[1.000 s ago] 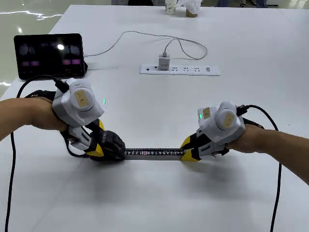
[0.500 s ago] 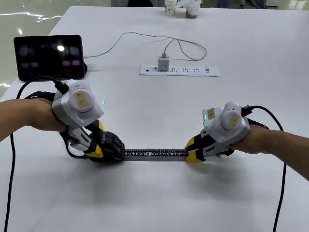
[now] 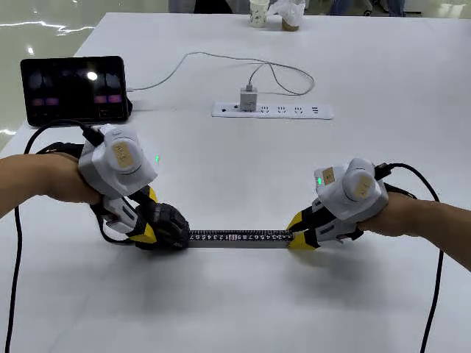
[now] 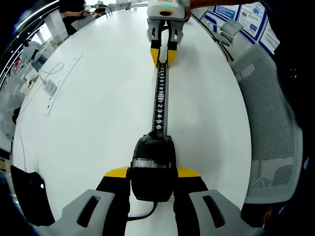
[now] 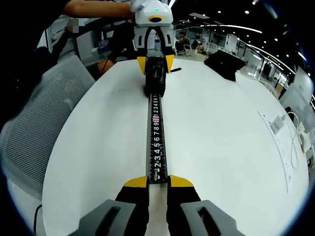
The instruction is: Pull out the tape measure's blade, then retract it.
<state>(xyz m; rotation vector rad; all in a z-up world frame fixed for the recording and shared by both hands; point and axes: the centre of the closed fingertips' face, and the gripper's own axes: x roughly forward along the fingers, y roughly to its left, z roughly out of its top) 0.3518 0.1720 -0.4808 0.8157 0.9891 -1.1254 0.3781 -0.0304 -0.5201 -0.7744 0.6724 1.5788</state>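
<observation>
Across the table (image 3: 243,169), the blade (image 3: 239,236) lies straight, left gripper (image 3: 151,215) clamping the case (image 4: 152,169), right gripper (image 3: 297,232) pinching its tip.

Table (image 3: 243,309): white, smooth, soft sheen.
Tape measure case (image 4: 152,167): black, mostly matt, rubbery-looking.
Blade (image 5: 156,142): thin dark strip, pale printed numerals, faint gloss.
Shells of left gripper (image 3: 149,222) and right gripper (image 3: 299,231): smooth pale-grey plastic with yellow matt jaw tips.
Tablet (image 3: 73,87), upper left: glossy screen, mirrors lights.
Power strip (image 3: 272,109): white plastic.
Chair (image 4: 275,123), right edge of the left gripper view: grey mesh cloth.
</observation>
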